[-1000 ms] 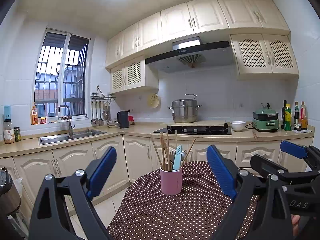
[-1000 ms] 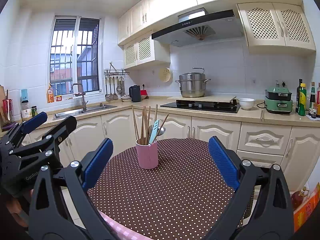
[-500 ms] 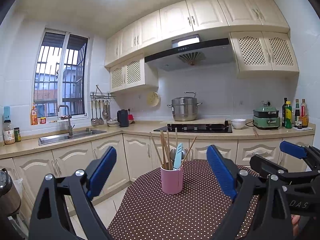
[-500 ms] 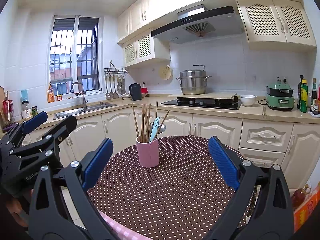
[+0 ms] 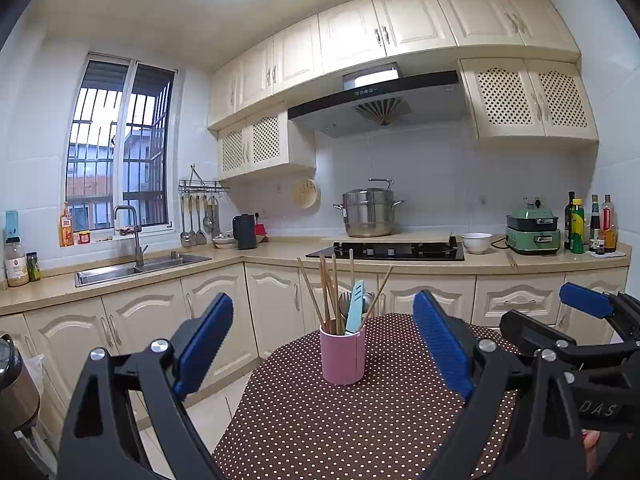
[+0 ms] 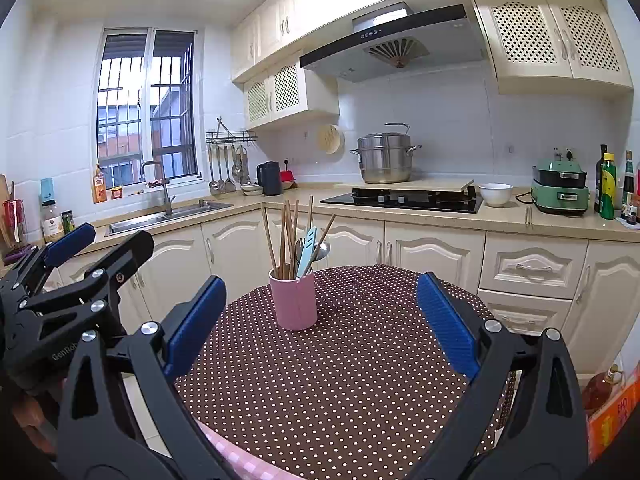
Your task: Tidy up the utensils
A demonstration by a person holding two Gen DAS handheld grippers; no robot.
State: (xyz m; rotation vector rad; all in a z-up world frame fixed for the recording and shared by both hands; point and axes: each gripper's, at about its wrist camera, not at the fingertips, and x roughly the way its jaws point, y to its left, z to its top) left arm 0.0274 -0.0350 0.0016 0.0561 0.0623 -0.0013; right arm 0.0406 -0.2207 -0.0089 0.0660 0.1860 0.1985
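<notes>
Matt pink cup (wooden chopsticks inside) on dotted cloth.

Cream cabinets; barred window.

Left tool is held level, jaws spread wide, blue pads facing each other, nothing clamped between them. Right tool is held the same way, jaws wide apart, nothing gripped. The two tools are held side by side, apart: the right tool is seen at the left tool's right edge, the left tool at the right tool's left edge.
</notes>
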